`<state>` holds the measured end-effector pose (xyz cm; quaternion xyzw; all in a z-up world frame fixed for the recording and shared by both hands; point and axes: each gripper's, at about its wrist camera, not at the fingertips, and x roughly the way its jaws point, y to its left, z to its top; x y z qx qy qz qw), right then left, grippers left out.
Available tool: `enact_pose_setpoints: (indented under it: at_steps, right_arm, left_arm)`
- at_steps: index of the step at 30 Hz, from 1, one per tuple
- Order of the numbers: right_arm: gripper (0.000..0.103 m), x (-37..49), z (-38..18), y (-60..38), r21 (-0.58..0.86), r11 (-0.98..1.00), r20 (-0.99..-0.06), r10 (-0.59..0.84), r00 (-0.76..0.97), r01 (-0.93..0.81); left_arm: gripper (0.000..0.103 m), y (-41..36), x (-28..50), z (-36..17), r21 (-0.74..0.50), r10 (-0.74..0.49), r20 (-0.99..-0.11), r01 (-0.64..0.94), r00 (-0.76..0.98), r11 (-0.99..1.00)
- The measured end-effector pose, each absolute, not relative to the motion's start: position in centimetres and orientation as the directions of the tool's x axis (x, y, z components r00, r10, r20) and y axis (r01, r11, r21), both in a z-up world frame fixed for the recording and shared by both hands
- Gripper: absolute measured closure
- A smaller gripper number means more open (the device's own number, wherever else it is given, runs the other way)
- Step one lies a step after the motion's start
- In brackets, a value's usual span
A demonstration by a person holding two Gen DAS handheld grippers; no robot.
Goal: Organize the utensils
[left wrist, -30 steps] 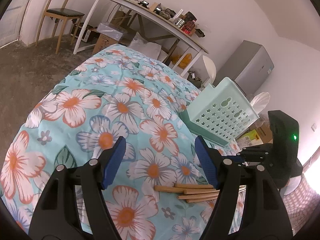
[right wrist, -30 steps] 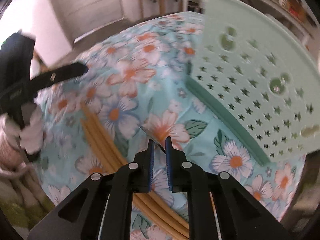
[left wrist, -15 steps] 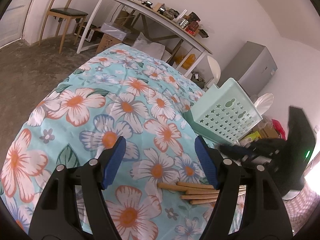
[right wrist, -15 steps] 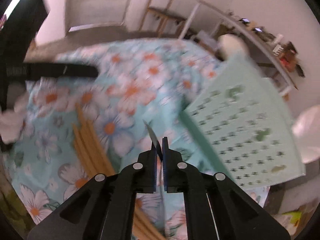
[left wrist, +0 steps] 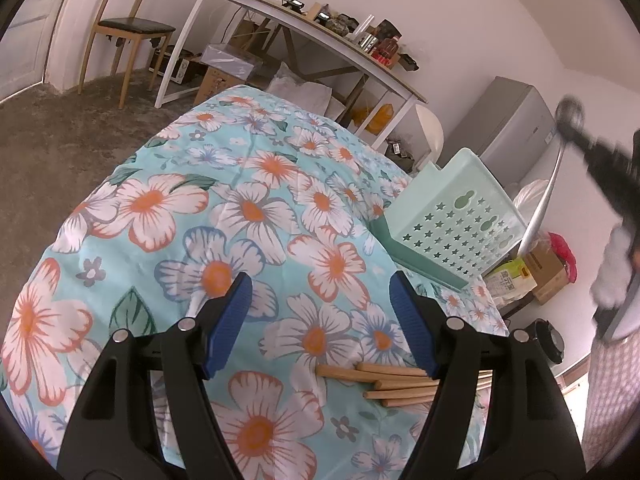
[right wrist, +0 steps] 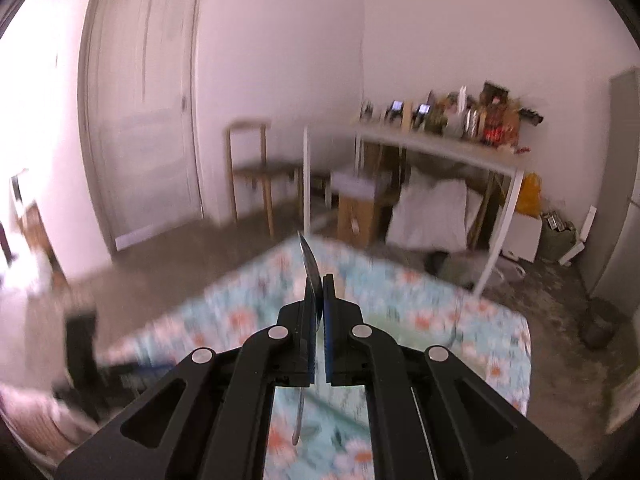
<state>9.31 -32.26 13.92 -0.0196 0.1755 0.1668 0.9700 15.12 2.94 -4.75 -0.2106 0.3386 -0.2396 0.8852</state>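
Looking through the left wrist view first: the left gripper (left wrist: 320,312) sits low in the frame, jaws spread wide and holding nothing, above the floral tablecloth (left wrist: 248,208). A bundle of wooden handles (left wrist: 384,380), probably chopsticks or utensil shafts, lies on the cloth at lower right, just beside the right-hand finger and partly hidden behind it. The mint basket (left wrist: 456,216), perforated with stars, stands tilted at the far right edge of the table. At the upper right, blurred, a metal spoon (left wrist: 544,196) hangs in the air, bowl uppermost, its shaft clamped in the right gripper (left wrist: 600,152), well above the basket. Right wrist view: heavy motion blur; the jaws of that gripper are clenched on the spoon's thin shaft, seen edge-on, one end poking up past the fingertips at frame centre and the other hanging below between the arms. Handling judgement: the spoon looks light, stiff and smooth, so it may swivel or slip in a narrow pinch; a hold near mid-shaft seems best for balance. The wooden pieces look light, rigid and less slippery, but round and liable to roll; take them across the bundle near the middle, where the ends are free of the cloth's folds.
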Motion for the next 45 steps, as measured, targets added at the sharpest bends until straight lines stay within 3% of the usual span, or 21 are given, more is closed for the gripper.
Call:
enact_pose_setpoints:
  at_steps: [5,10,19,22,24,28,31,33,38,41,45]
  right_arm:
    - [0.1,11.2,15.9,-32.8,0.066,0.951,-0.232,0.31,0.922,-0.303]
    - [0.1,14.0,15.1,-32.4,0.083,0.957,-0.199,0.288,0.937,-0.277]
    - [0.097,17.4,8.1,-31.6,0.059,0.965,-0.399,0.257,0.88,-0.255]
    - [0.086,15.9,7.9,-32.5,0.069,0.968,-0.384,0.25,0.889,-0.242]
    - [0.067,14.3,8.4,-33.6,0.112,0.963,-0.351,0.267,0.898,-0.243]
    - [0.062,10.9,9.1,-36.0,0.178,0.958,-0.317,0.271,0.909,-0.224]
    - [0.05,7.7,9.0,-37.6,0.224,0.953,-0.307,0.266,0.914,-0.202]
    - [0.037,6.0,8.4,-38.4,0.245,0.952,-0.315,0.257,0.913,-0.183]
    - [0.015,1.7,4.2,-40.1,0.296,0.953,-0.425,0.197,0.884,-0.069]
    - [0.014,-0.4,0.2,-41.3,0.366,0.931,-0.527,0.201,0.826,0.007]
    - [0.014,-2.9,-4.1,-42.5,0.462,0.885,-0.59,0.253,0.767,0.063]
  left_arm:
    - [0.035,3.0,15.1,-4.7,-0.534,-0.568,-0.497,0.285,0.656,0.796]
    - [0.035,2.9,15.1,-4.8,-0.534,-0.567,-0.497,0.284,0.657,0.797]
    - [0.035,3.2,15.2,-5.0,-0.547,-0.568,-0.497,0.271,0.656,0.792]
    - [0.035,3.1,15.2,-5.0,-0.544,-0.566,-0.499,0.271,0.656,0.794]
    - [0.035,3.0,15.4,-5.0,-0.538,-0.56,-0.506,0.267,0.656,0.8]
    - [0.035,2.8,15.5,-4.9,-0.523,-0.544,-0.516,0.259,0.662,0.812]
    - [0.035,2.8,15.3,-4.8,-0.509,-0.523,-0.523,0.246,0.673,0.825]
    - [0.035,2.8,15.1,-4.5,-0.496,-0.511,-0.527,0.242,0.679,0.834]
    - [0.035,1.8,13.4,-3.1,-0.429,-0.505,-0.528,0.299,0.683,0.852]
    - [0.035,0.8,11.9,-2.5,-0.386,-0.518,-0.535,0.352,0.668,0.853]
    - [0.035,-0.8,9.8,-2.4,-0.35,-0.539,-0.556,0.409,0.633,0.842]
